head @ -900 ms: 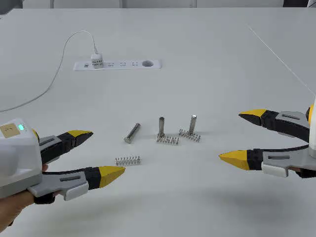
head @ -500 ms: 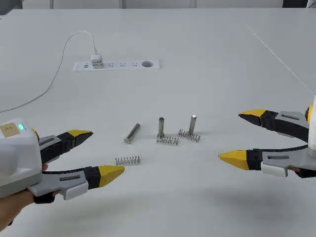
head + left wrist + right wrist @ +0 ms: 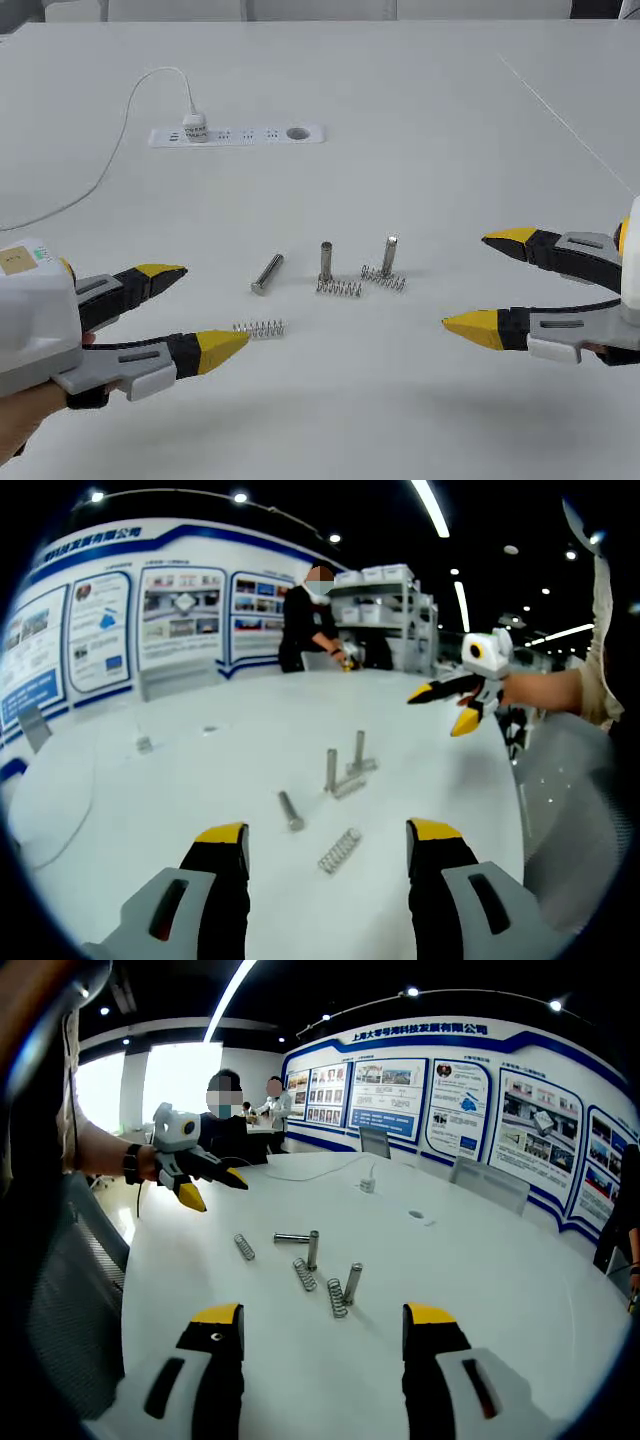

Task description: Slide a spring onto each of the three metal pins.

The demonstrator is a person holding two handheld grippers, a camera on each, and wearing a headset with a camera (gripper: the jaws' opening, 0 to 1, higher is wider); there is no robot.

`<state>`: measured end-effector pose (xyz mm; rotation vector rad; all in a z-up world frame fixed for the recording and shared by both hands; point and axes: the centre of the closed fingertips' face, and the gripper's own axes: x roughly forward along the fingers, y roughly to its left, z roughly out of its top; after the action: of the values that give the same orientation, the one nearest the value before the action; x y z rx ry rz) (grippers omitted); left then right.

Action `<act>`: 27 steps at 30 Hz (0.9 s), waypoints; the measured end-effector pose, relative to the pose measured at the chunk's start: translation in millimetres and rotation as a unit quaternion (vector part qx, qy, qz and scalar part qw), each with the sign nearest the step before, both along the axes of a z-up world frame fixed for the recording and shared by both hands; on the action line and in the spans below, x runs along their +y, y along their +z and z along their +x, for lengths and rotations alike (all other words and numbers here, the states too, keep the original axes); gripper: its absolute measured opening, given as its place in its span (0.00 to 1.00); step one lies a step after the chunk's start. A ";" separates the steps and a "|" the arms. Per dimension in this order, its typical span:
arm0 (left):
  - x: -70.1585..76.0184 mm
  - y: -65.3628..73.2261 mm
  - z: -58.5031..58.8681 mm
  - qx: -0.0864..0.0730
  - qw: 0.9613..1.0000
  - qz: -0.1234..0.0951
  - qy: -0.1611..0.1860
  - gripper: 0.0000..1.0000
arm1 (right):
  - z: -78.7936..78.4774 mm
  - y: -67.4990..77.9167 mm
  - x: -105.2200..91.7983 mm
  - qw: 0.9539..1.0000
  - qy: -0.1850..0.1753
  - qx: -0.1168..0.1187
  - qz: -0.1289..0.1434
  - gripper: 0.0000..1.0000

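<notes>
Both grippers are standing open, holding nothing. The left gripper (image 3: 208, 305) is hovering just beside the near spring (image 3: 260, 327); the right gripper (image 3: 468, 280) is hanging well apart from the pins. The middle pin (image 3: 326, 258) and right pin (image 3: 390, 253) are standing upright, each with a spring lying at its foot; the flat pin (image 3: 267, 273) is lying down. I judge the left one should be closing softly on the near spring's middle, keeping it level and not squashing it.

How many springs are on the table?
3. The near spring lies loose by the tip of the left gripper; the middle spring lies beside the middle pin; the right spring beside the right pin. None looks hidden.
</notes>
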<state>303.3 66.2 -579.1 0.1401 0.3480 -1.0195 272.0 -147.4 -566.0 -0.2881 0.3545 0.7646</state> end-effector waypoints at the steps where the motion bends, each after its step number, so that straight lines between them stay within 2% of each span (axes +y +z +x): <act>1: 0.3 0.0 1.1 0.000 1.000 0.001 0.001 0.64 | 0.0 0.1 0.0 1.000 0.000 0.000 0.000 0.65; 15: -1.1 -0.9 16.6 0.004 1.000 0.022 -0.001 0.54 | -0.5 -0.5 -0.3 1.000 -0.002 0.002 0.000 0.65; 27: -15.3 -3.3 36.4 0.004 0.999 0.051 -0.013 0.49 | -1.3 -1.5 -1.0 1.000 -0.001 0.002 -0.002 0.65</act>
<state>339.7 50.9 -582.4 0.2328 0.4062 -1.0277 270.7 -148.4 -567.5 -0.2891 0.3600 0.7621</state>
